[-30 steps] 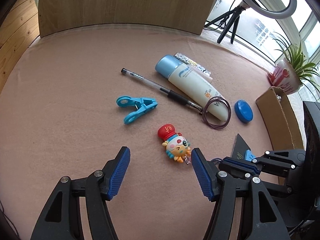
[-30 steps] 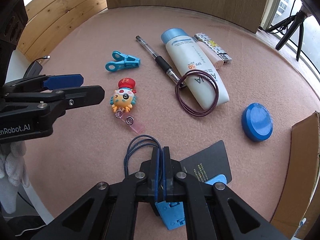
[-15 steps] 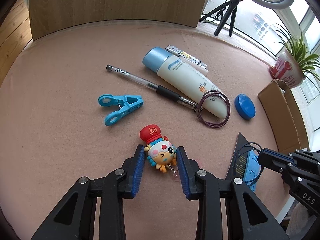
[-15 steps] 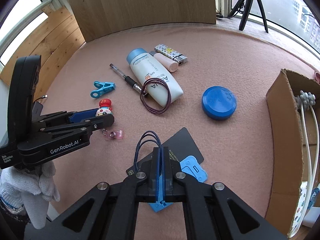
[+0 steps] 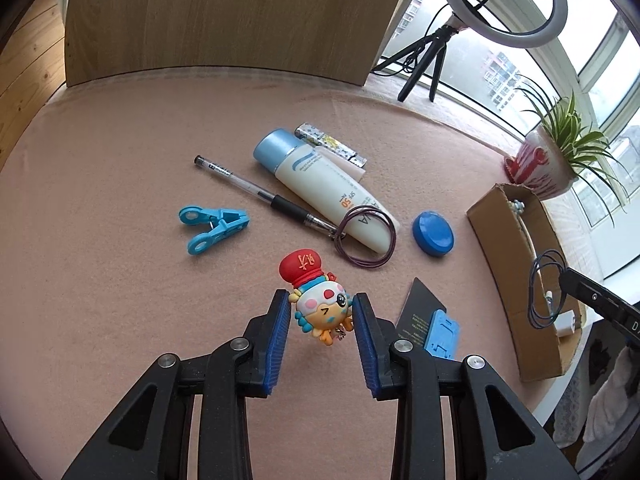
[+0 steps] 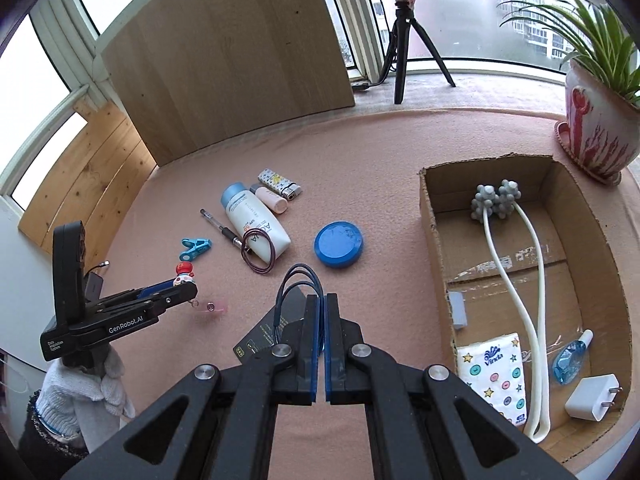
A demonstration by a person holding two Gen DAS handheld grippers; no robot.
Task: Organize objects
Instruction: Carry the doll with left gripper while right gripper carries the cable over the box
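- Left gripper (image 5: 320,316) clamps the cartoon doll badge reel (image 5: 318,300) between its blue pads, lifted off the pink counter (image 5: 100,280).
- Right gripper (image 6: 321,312) is clenched on a dark blue hair tie (image 6: 298,280), beside the cardboard box (image 6: 434,248).

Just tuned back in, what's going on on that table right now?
A person is sorting small items off the pink mat into the cardboard box, one set of tongs in each hand. The left tongs grip the cartoon keychain figure, which looks lifted clear of the mat. The right tongs are shut on a dark blue hair tie, held near the box. The sunscreen tube, pen, blue clip and blue round lid lie unsorted.
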